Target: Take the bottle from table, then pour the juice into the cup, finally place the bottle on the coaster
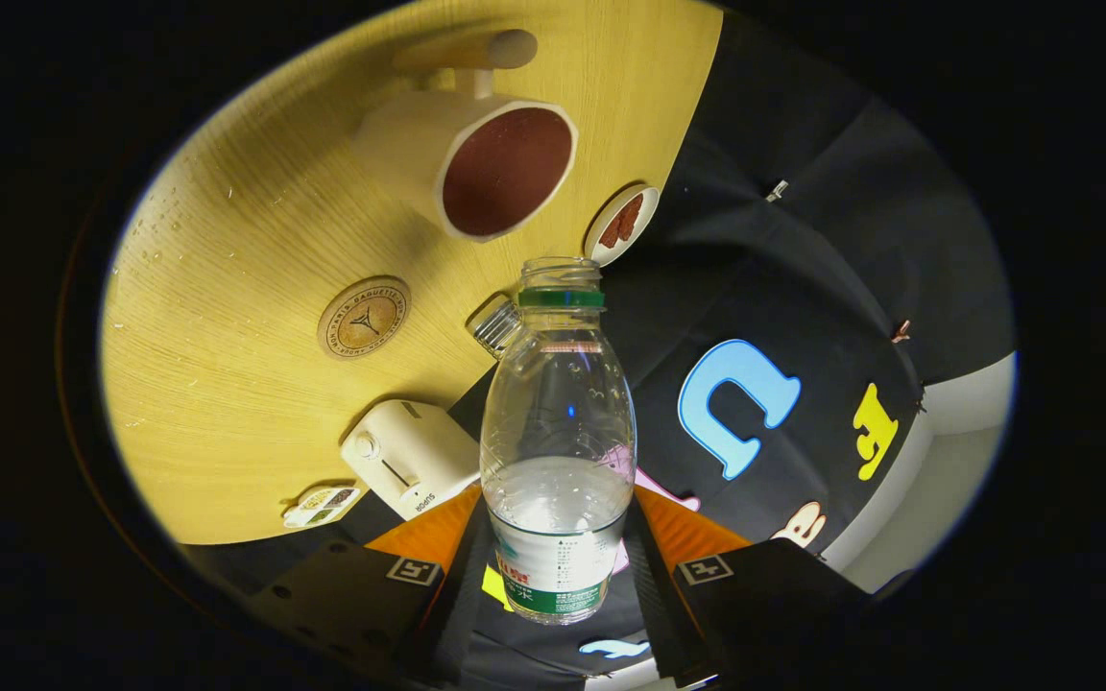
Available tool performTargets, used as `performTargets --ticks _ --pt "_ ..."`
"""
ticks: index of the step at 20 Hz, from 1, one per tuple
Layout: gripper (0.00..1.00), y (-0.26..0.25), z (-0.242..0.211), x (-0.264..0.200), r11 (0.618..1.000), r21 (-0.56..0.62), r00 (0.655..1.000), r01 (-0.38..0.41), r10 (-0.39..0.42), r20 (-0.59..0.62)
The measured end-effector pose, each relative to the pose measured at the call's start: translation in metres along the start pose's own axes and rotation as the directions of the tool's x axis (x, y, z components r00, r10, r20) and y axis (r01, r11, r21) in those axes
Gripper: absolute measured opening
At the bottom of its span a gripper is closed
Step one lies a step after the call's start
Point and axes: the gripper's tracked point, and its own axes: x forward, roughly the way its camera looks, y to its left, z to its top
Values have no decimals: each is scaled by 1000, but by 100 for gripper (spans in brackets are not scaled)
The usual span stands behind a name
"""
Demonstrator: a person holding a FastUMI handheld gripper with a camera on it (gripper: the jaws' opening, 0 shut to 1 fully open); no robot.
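Tool (558, 566) rolled sideways, fingers clamping bottle (558, 441) beside cup (476, 163).

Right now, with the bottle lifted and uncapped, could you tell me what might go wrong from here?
1. The claw grips the bottle low, near its label; the open mouth could swing and miss the cup.
2. Spilled juice could reach the coaster or the white appliance.
3. The loose cap lies near the table edge and may get knocked off.
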Motion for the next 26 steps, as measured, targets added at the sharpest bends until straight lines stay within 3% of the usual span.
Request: performTargets --ticks 3,7,10,14,17,20,26 --pt "74 8 3 2 999 44 1000 -24 24 0" --pt "74 24 10 -1 966 248 997 -79 82 -2" --pt "74 33 17 -7 897 428 993 -109 119 4" --pt "74 38 30 -13 774 622 991 -119 126 33" --pt "74 45 39 -19 639 759 990 -129 123 65" --pt "75 43 52 -24 436 891 990 -131 106 94" --pt "75 16 39 -34 92 992 997 -81 -8 82"
